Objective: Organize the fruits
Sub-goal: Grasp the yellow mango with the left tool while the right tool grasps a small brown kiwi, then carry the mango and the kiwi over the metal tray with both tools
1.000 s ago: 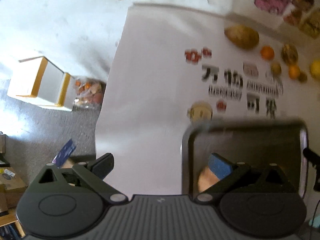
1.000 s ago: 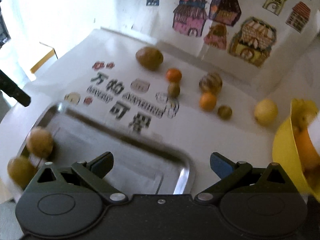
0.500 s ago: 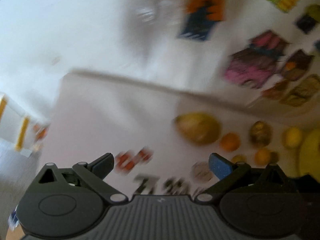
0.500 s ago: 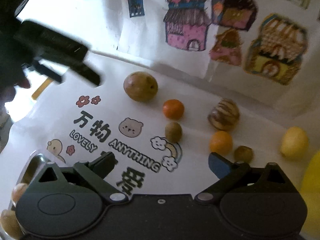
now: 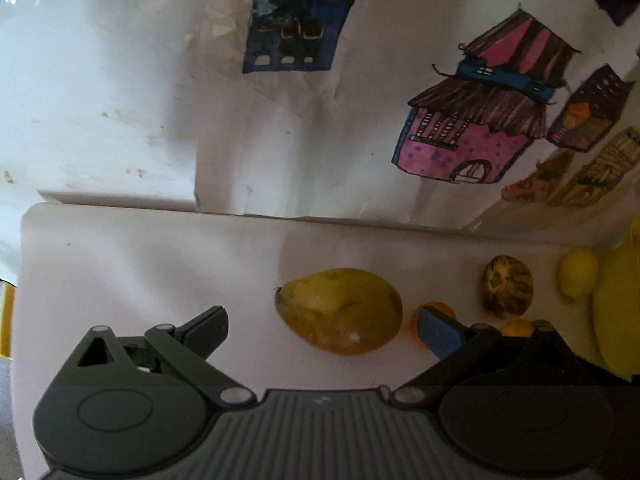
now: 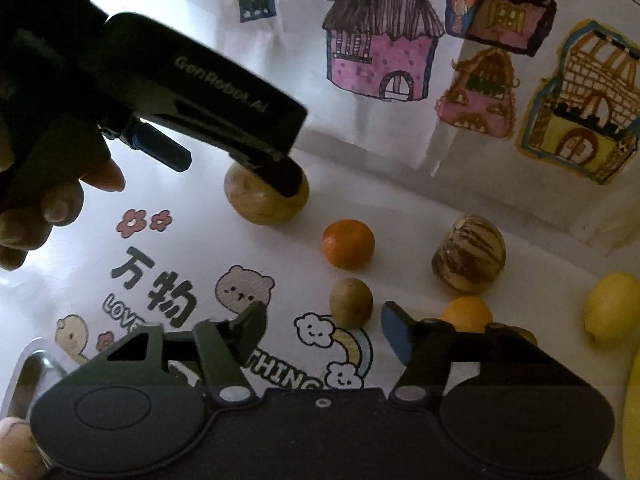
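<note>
Lying between spread left tongs: mango

Readable lettering on my left gripper and the printed mat

My left gripper, seen from the right wrist camera, carries pale lettering along its dark side that reads "GenRobot.AI". The white mat under the fruit has large black Chinese characters, "万物" on one row and part of another character lower down behind my right gripper. Slanted English capitals run beneath them: "LOV" shows at the left and "THING" further along, the rest hidden by the gripper body. The left wrist view shows no writing I can read.
</note>
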The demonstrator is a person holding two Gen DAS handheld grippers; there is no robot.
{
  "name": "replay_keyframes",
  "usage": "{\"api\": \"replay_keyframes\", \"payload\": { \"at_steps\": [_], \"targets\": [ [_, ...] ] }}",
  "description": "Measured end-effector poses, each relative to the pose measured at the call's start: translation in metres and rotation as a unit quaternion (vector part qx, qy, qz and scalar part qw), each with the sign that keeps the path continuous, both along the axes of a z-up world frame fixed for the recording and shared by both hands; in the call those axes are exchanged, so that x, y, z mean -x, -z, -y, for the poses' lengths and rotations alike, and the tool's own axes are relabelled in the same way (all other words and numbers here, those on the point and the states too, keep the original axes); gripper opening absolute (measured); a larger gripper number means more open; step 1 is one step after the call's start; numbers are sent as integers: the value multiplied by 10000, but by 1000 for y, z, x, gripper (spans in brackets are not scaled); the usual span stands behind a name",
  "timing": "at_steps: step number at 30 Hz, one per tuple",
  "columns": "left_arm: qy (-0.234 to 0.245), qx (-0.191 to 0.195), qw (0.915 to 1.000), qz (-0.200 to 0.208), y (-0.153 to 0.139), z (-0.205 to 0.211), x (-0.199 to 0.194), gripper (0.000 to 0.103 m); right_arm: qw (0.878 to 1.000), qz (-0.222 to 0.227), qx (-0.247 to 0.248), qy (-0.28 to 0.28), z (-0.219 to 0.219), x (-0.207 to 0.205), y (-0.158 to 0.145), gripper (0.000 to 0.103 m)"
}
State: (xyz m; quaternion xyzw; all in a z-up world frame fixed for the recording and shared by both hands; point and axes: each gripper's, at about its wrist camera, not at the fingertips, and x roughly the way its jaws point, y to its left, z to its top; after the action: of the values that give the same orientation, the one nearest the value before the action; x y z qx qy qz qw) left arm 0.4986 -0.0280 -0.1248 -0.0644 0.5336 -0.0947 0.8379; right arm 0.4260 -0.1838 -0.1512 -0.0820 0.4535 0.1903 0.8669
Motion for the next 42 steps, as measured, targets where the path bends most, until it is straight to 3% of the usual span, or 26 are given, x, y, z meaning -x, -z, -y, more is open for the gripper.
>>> {"api": "replay_keyframes", "payload": {
  "at_steps": [12, 20, 25, 31, 42],
  "targets": [
    [-28, 366, 9992, -177, 27, 5, -15, 81, 9996, 4, 83, 267, -8, -9, 8, 41],
    [40, 334, 9994, -48, 29, 5, -13, 78, 9993, 85, 132, 346, -10, -12, 10, 28],
    [-54, 281, 9996, -53, 24, 2, -4, 77, 9993, 94, 121, 330, -12, -11, 11, 28],
    [-316, 511, 9980, -194, 21, -9, 14, 77, 9996, 114, 62, 249, -8, 1, 2, 28],
    [-487, 795, 9955, -164, -1, -36, 79, 77, 9998, 184, -23, -100, -6, 50, -28, 28]
  ]
}}
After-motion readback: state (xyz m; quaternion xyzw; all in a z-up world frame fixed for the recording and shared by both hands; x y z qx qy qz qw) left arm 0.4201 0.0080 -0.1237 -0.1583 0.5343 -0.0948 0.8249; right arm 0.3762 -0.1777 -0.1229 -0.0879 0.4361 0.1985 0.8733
